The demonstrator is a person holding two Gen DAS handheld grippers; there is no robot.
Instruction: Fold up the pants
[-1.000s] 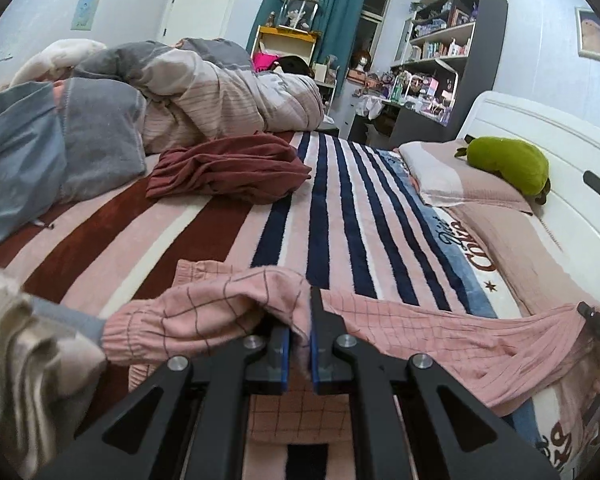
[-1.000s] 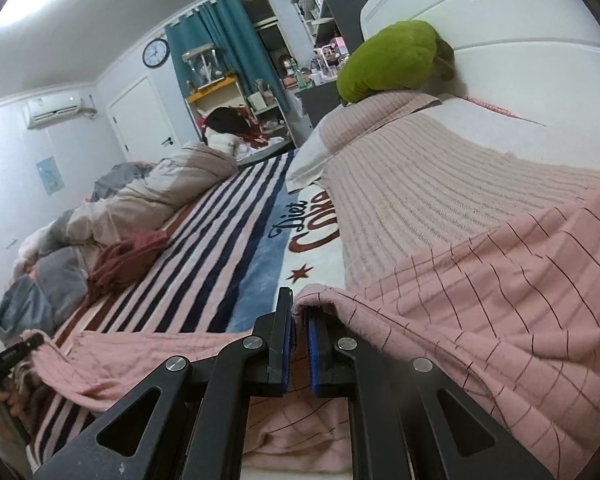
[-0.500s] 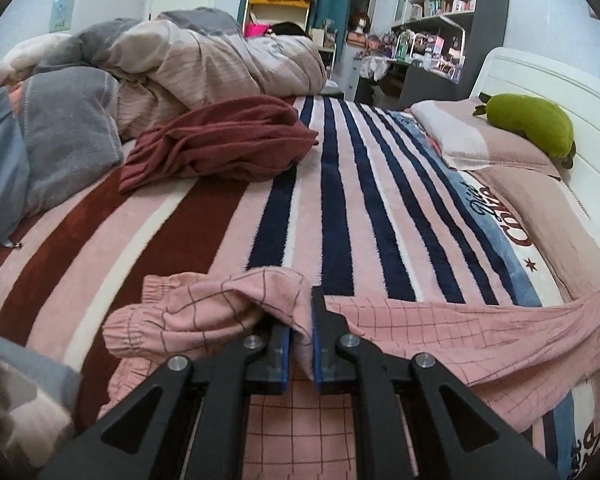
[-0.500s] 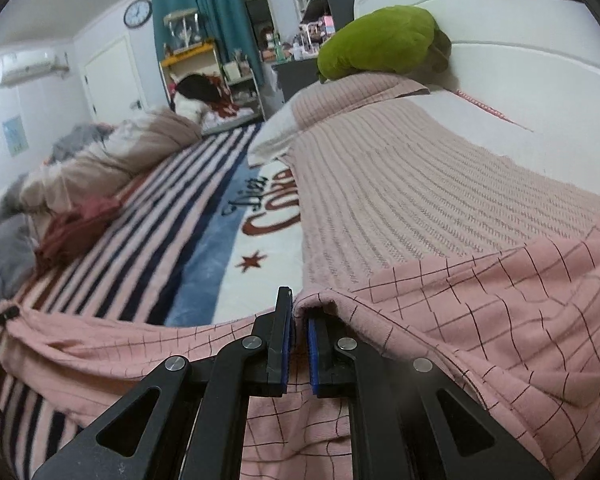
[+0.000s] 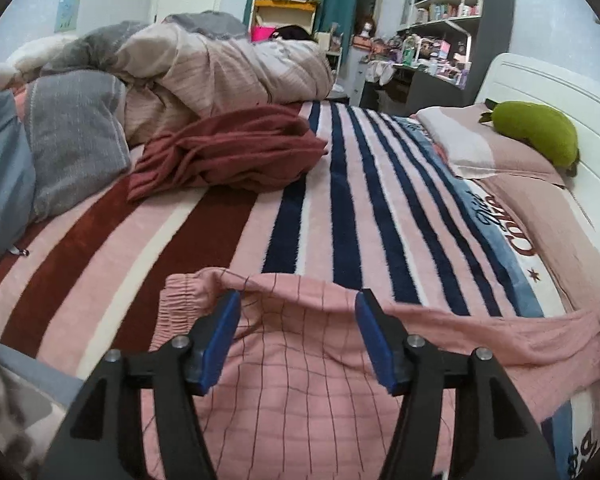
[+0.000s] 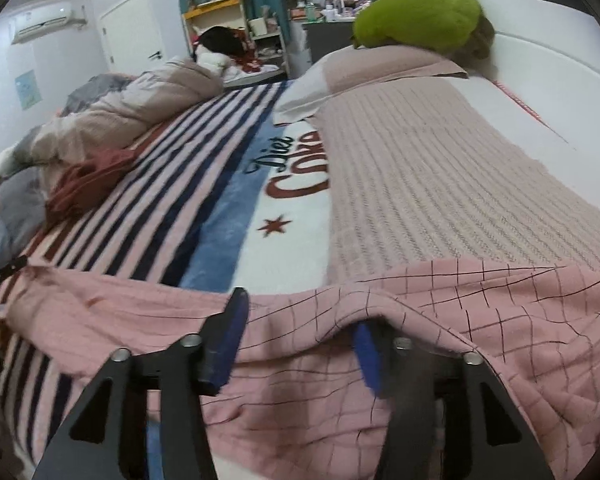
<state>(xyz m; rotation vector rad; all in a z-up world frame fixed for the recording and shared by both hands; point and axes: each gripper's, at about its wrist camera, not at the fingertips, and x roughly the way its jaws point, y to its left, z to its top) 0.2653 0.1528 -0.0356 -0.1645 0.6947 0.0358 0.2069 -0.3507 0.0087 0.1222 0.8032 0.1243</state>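
Landmark: striped blanket [image 5: 340, 216] covering the bed.

Far left edge of blanket: grey pillows [image 5: 72, 140], a heaped duvet [image 5: 220, 68] behind them. Maroon garment [image 5: 228, 156] crumpled on the blanket, just in front of the duvet.

Near edge of blanket: pink checked pants [image 5: 300, 360] laid flat across it, elastic waistband [image 5: 176, 312] at the left end, legs running off to the right.

Left gripper [image 5: 296, 340]: jaws have just been opening, now spread apart, cloth released; a ridge of the pants lies between the blue pads [image 5: 220, 336] without being pressed.

Right gripper [image 6: 300, 344]: jaws likewise just opened, let go; a loose fold of pants drapes over its right finger.

Right of blanket: knit pink cover [image 6: 440, 184], green plush [image 6: 420, 16] on the pillow by the white headboard [image 5: 556, 92].
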